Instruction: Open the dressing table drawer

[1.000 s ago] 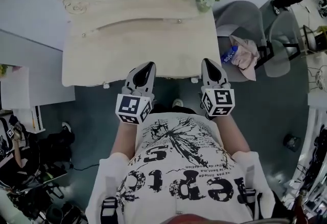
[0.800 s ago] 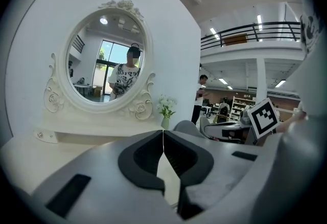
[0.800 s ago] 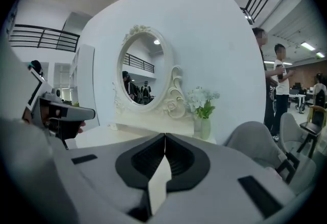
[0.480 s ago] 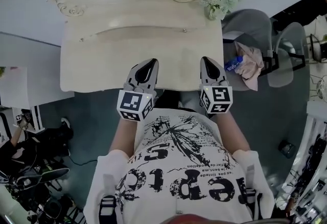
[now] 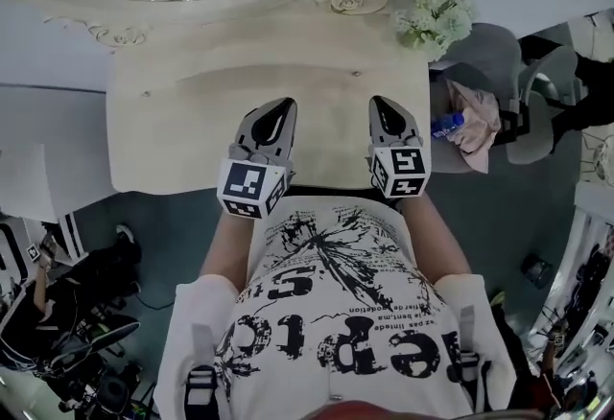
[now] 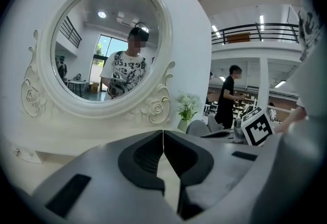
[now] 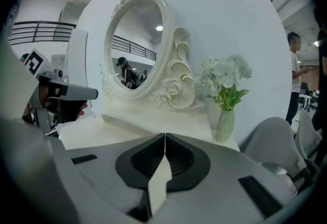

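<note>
The cream dressing table fills the upper head view, its oval mirror at the back. A low raised tier under the mirror carries two small knobs, the left knob and the right knob. No drawer front below the tabletop shows from above. My left gripper hovers over the front half of the tabletop, shut and holding nothing. My right gripper hovers beside it, also shut and holding nothing. Both point toward the mirror.
A vase of pale flowers stands on the table's back right corner. Right of the table is a grey chair with a pink cloth and a blue bottle. Other people and equipment are farther off.
Both grippers have moved forward from the table's front edge to over the tabletop, and the table now sits closer in the head view. Both stayed shut.
</note>
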`<state>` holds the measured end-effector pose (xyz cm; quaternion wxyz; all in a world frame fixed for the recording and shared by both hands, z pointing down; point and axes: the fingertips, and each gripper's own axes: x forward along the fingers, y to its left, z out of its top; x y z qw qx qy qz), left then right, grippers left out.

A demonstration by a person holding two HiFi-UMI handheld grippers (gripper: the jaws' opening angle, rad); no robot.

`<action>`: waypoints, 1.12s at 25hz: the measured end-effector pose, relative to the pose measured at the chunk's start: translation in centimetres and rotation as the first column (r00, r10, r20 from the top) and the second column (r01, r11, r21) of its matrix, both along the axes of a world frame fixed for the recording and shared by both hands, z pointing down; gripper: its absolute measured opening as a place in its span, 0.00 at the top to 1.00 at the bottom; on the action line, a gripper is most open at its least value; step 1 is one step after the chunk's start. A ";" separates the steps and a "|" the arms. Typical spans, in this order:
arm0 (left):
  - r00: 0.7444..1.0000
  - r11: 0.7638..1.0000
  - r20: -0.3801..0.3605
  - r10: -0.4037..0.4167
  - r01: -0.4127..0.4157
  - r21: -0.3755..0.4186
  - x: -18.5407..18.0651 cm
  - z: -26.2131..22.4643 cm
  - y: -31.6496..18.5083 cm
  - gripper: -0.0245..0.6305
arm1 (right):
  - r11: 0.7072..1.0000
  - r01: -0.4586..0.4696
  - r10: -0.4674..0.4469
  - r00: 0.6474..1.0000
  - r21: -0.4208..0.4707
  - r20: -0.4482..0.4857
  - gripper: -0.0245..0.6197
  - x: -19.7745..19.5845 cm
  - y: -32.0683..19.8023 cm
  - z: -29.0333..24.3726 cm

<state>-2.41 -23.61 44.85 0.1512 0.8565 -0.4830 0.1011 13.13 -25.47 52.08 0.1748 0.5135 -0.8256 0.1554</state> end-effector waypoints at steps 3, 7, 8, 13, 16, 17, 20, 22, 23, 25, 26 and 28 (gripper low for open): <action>1.000 0.999 -0.005 -0.017 0.017 -0.031 -0.6 1.5 -0.6 0.93 | 0.998 0.023 -0.023 1.000 -0.056 -0.004 0.93 -1.1 -1.1 2.5; 1.000 0.998 0.015 -0.019 0.020 -0.066 -1.0 3.6 -0.7 0.93 | 0.992 0.030 -0.034 0.999 -0.122 -0.032 0.93 -1.7 -2.9 6.0; 1.000 0.997 0.015 -0.021 0.022 -0.073 -1.1 4.1 -0.7 0.93 | 0.990 0.028 -0.034 0.999 -0.136 -0.038 0.92 -1.7 -3.3 6.8; 0.999 0.993 0.013 -0.034 0.035 -0.111 -1.5 6.0 -0.7 0.93 | 0.979 0.011 -0.016 1.000 -0.203 -0.027 0.77 -1.9 -4.8 9.5; 0.999 0.992 0.015 -0.037 0.038 -0.124 -1.7 6.9 -0.9 0.93 | 0.980 0.004 -0.008 1.000 -0.200 -0.020 0.76 -2.3 -5.9 10.1; 0.999 0.991 0.015 -0.036 0.038 -0.129 -1.7 7.2 -0.9 0.93 | 0.980 -0.002 -0.003 1.000 -0.197 -0.024 0.76 -2.3 -6.1 10.2; 0.999 0.990 0.016 -0.028 0.029 -0.137 -1.3 7.7 -0.8 0.93 | 0.981 -0.024 0.015 0.999 -0.191 -0.044 0.76 -2.1 -6.8 10.4; 1.000 0.990 0.018 -0.021 0.023 -0.140 -1.1 7.8 -0.8 0.93 | 0.982 -0.032 0.022 0.998 -0.186 -0.053 0.77 -2.1 -7.0 10.4; 1.000 0.990 0.019 -0.018 0.021 -0.142 -1.0 7.9 -0.9 0.93 | 0.982 -0.031 0.022 0.998 -0.184 -0.054 0.77 -2.1 -7.1 10.3; 1.000 0.989 0.022 -0.014 0.017 -0.146 -0.9 8.1 -0.9 0.93 | 0.982 -0.028 0.019 0.999 -0.189 -0.051 0.79 -2.2 -7.1 10.4; 1.000 0.989 0.023 -0.011 0.015 -0.149 -0.8 8.1 -0.9 0.93 | 0.981 -0.027 0.017 0.999 -0.193 -0.049 0.79 -2.3 -7.1 10.4; 1.000 0.988 0.026 -0.006 0.010 -0.152 -0.7 8.2 -0.9 0.93 | 0.980 -0.023 0.013 0.999 -0.196 -0.051 0.79 -2.2 -7.2 10.5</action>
